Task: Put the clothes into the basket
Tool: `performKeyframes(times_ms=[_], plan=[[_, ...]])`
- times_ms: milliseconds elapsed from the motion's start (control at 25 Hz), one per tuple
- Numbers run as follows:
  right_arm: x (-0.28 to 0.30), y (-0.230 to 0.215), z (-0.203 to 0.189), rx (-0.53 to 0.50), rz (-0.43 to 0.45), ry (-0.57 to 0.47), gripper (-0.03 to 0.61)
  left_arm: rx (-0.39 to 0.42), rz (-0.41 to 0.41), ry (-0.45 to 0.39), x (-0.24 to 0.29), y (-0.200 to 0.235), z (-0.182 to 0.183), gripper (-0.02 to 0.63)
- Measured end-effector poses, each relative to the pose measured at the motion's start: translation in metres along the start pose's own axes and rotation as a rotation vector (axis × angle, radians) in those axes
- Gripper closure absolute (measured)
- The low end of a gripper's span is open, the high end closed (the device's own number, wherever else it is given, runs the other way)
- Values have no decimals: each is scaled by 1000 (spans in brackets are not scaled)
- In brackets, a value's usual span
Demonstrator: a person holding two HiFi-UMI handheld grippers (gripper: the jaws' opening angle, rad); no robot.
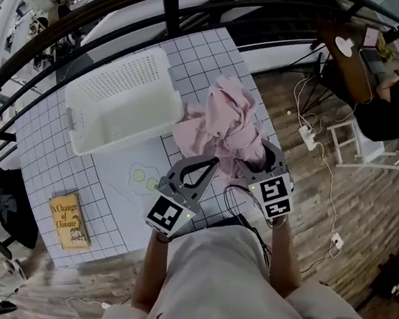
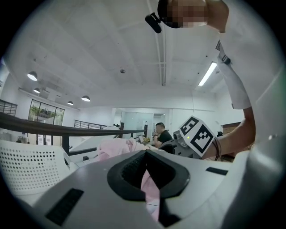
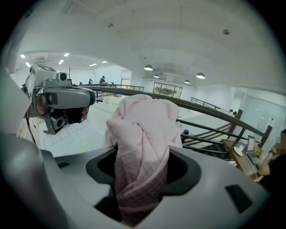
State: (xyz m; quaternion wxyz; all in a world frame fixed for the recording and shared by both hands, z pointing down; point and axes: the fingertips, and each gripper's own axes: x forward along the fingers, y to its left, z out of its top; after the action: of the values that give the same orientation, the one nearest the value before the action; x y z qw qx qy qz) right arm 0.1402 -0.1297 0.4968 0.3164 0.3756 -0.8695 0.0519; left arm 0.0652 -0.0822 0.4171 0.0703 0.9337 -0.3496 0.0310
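A bunched pink garment (image 1: 223, 125) hangs in the air over the right part of the gridded table (image 1: 47, 165), held from below by both grippers. My left gripper (image 1: 209, 165) is shut on a thin fold of it; in the left gripper view a pink strip (image 2: 149, 190) runs between the pads. My right gripper (image 1: 255, 162) is shut on a thick twisted wad (image 3: 142, 152) that fills its jaws. The white perforated basket (image 1: 120, 102) stands on the table to the left of the garment, with nothing visible inside. It also shows as a basket wall (image 2: 31, 167) in the left gripper view.
A yellow book (image 1: 69, 220) lies near the table's front left corner. A dark railing (image 1: 176, 0) curves behind the table. On the wood floor to the right are a power strip (image 1: 308, 137), cables and a white stool (image 1: 353, 141); a person (image 1: 391, 99) sits at a desk beyond.
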Motion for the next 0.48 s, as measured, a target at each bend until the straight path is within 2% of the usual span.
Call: performKeyframes(times_ms=[480], plan=[[-20, -2, 67, -68, -6, -123, 310, 47, 27, -47, -14, 6, 32, 611]])
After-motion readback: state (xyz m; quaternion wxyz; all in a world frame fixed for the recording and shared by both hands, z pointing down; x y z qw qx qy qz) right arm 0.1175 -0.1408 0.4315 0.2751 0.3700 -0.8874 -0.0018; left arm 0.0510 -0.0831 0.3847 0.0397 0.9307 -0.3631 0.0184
